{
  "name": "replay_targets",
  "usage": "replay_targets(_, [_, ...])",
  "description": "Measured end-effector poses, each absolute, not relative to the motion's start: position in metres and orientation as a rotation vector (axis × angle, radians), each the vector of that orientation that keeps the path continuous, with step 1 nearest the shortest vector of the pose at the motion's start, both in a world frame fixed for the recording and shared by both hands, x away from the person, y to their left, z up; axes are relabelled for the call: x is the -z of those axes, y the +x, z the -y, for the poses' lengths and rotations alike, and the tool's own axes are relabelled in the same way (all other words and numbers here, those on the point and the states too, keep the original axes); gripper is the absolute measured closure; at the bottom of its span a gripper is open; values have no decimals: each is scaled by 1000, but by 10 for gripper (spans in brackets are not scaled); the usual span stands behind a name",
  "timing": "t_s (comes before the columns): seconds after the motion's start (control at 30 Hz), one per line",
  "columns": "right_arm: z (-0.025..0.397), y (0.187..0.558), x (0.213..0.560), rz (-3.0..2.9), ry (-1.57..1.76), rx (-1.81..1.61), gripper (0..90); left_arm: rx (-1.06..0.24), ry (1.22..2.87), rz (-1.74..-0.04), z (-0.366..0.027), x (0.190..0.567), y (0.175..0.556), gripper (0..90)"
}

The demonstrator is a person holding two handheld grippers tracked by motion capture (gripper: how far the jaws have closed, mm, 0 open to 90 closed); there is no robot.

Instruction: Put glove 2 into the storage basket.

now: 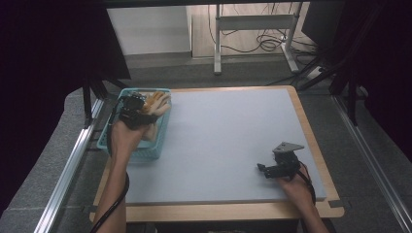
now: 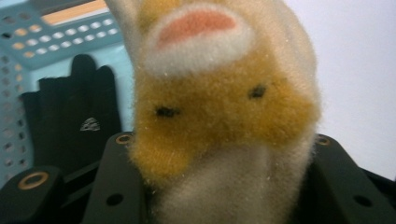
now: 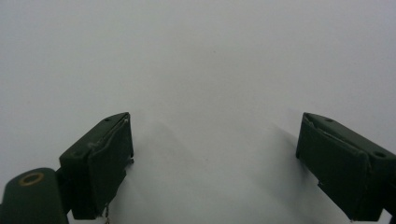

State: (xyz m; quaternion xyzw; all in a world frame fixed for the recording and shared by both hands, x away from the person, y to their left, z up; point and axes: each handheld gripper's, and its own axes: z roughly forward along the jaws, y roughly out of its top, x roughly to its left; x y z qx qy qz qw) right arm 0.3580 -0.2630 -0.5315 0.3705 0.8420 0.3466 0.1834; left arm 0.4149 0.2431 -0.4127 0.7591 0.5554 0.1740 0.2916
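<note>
A fuzzy cream and orange sock (image 2: 224, 107) with two small black eyes and a pink patch is clamped between the jaws of my left gripper (image 2: 224, 186). In the high view my left gripper (image 1: 138, 110) holds the fuzzy sock (image 1: 158, 101) over the teal basket (image 1: 153, 148) at the table's left edge. A black glove (image 2: 70, 116) with a small white logo lies inside the basket (image 2: 28, 51). My right gripper (image 1: 265, 170) hovers low over the grey mat near the front right, jaws wide apart and empty, as the right gripper view (image 3: 215, 168) confirms.
The grey mat (image 1: 228, 141) covers most of the wooden table (image 1: 218, 211). Metal rails (image 1: 68, 170) run along both sides of the table. Behind the table stand a white frame's legs (image 1: 217, 43) and loose cables on the floor.
</note>
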Motion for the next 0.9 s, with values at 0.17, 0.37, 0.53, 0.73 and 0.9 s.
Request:
replay_targets(0.17, [263, 358, 531, -2375, 1046, -978, 106, -464, 2021, -1538, -257, 424, 426, 529])
replay_targets(0.37, [263, 358, 531, -2375, 1046, -978, 106, -454, 2030, -1600, -266, 442, 441, 524])
replay_targets(0.53, [263, 358, 531, -2375, 1046, -978, 106, -431, 2059, -1631, -268, 457, 454, 520])
replay_targets(0.73, [263, 358, 531, -2375, 1046, -978, 106, -387, 2108, -1664, -259, 475, 471, 515])
replay_targets(0.9, [263, 358, 531, -2374, 1046, -978, 106, -354, 2146, -1692, -253, 487, 484, 509])
